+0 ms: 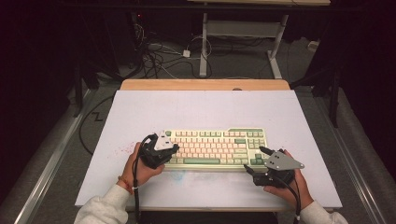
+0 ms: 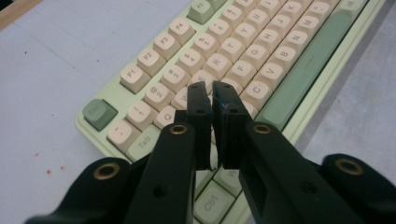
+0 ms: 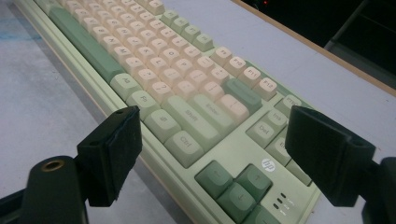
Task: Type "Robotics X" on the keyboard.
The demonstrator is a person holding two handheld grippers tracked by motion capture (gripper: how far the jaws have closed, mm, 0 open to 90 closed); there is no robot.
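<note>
A pale green keyboard lies lengthwise across the white worktop between two hand-held grippers. The left gripper, fingers pressed together on nothing, hovers over the keys at the keyboard's left end; the right gripper, fingers spread wide and empty, faces its right end.

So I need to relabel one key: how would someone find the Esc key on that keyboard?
Start at the white table and find the pale green keyboard near its front edge. Go to its far left corner, next to the shut left gripper. The Esc key sits alone there, dark green beside cream F-keys.
</note>
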